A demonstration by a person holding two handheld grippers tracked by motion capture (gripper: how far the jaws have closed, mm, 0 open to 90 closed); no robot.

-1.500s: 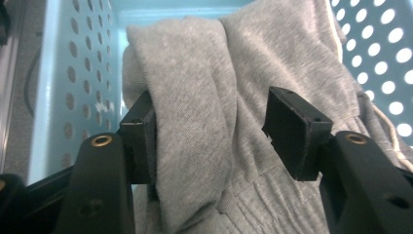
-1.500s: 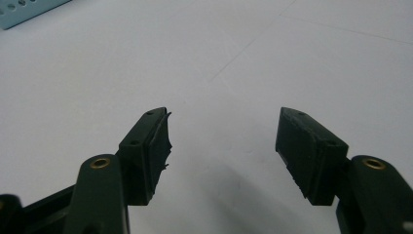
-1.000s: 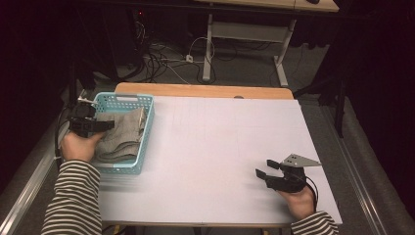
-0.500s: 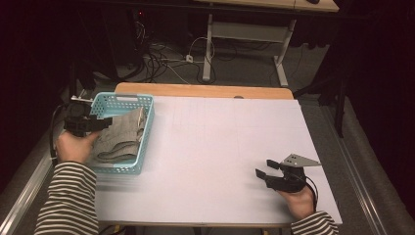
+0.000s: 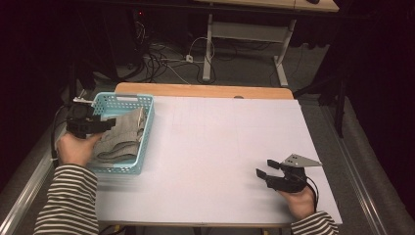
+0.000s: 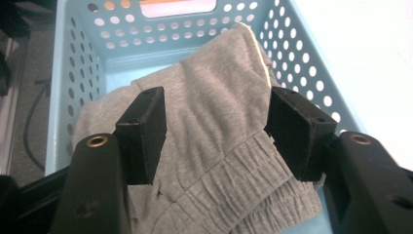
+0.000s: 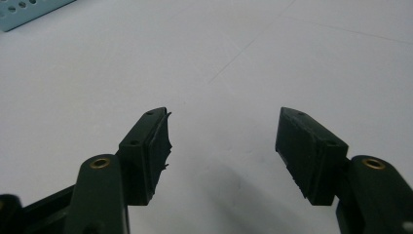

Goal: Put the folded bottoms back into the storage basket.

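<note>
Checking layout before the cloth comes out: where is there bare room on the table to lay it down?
The white table lies bare between the blue basket and the right gripper, through to its far wooden edge. Crowded: the basket, full of grey cloth, with the left gripper open over it.

A grey garment [image 6: 219, 141] lies crumpled in the blue perforated basket [image 6: 311, 83], folded over itself, soft sweatshirt-like cloth with a gathered, ribbed band (a waistband or cuff, I cannot tell which) toward the basket's near end. One edge rides up against the basket's right wall. My left gripper [image 6: 216, 134] hangs spread just above the basket's contents.
</note>
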